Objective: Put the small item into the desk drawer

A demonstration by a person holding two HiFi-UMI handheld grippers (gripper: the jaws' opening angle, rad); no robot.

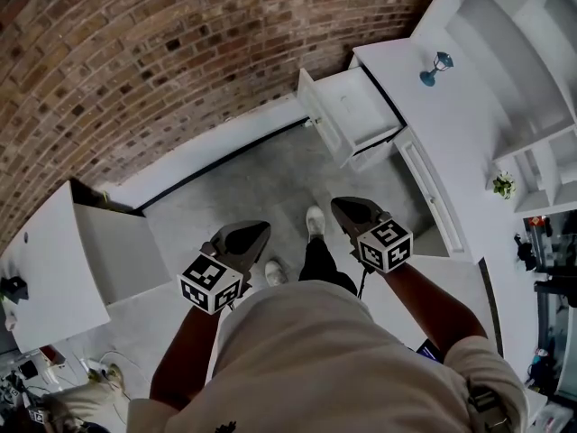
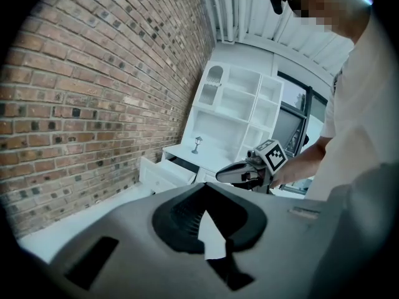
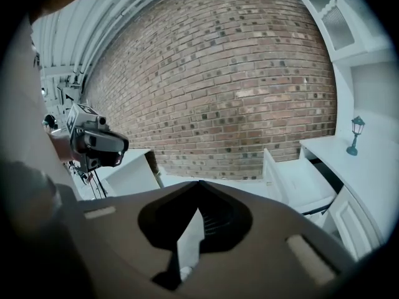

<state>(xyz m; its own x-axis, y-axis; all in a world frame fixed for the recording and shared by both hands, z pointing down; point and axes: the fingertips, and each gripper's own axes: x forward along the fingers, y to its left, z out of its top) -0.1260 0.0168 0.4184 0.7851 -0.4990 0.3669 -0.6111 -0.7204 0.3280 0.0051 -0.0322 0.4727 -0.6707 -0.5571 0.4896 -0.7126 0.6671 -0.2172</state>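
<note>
A: What can you see of the wearer from there?
B: I see a pale beige short-sleeved shirt, black trousers and white shoes.
A: And the tools?
B: I make out dark grey shells on the left gripper and the right gripper, each with a white cube carrying black square markers.

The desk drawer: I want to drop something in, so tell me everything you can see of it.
The drawer is white, seemingly painted wood: a shallow box behind a flat front panel. It stands pulled well out from under the top of the white desk, level, above the grey floor near the brick wall. Its inside looks bare. Only the desk touches it.
</note>
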